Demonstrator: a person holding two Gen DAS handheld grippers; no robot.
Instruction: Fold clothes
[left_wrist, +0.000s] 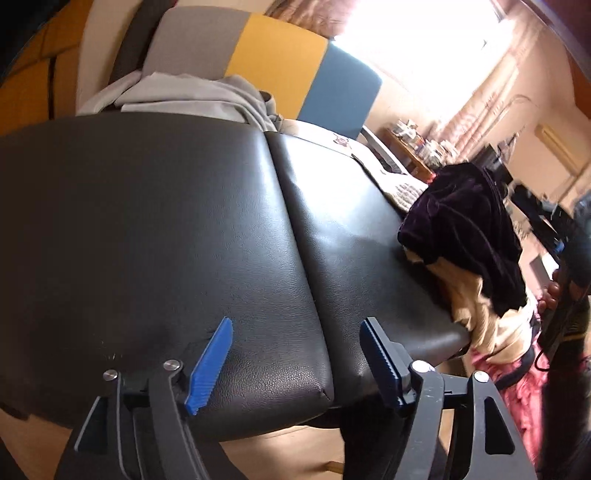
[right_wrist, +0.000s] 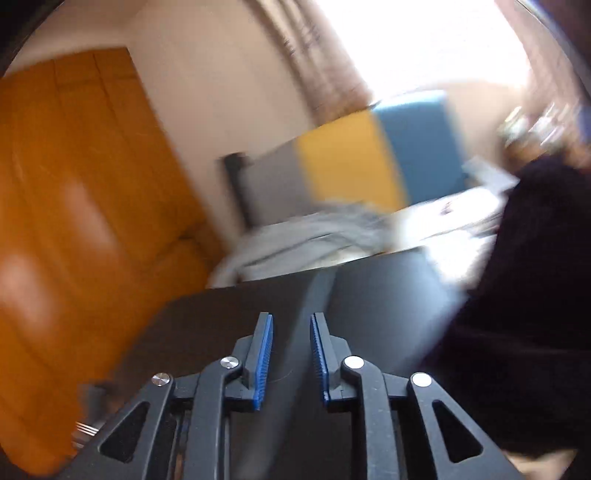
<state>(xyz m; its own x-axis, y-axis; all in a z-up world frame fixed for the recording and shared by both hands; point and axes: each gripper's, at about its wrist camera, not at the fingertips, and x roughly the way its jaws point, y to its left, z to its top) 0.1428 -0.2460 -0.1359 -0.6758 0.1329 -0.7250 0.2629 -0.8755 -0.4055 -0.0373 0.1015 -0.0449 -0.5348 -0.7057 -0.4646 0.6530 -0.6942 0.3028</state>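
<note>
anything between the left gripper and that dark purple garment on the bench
Nothing visible. Between the open left gripper and the dark purple garment at the far right edge lies only bare black bench; the grey clothes sit far off.

I am looking over a black padded bench (left_wrist: 207, 229). At twelve o'clock a board in grey, yellow and blue (left_wrist: 273, 62) is standing against the wall. A bright window (left_wrist: 424, 40) is shining at one o'clock. An orange wooden door (right_wrist: 74, 221) is showing at nine o'clock.
</note>
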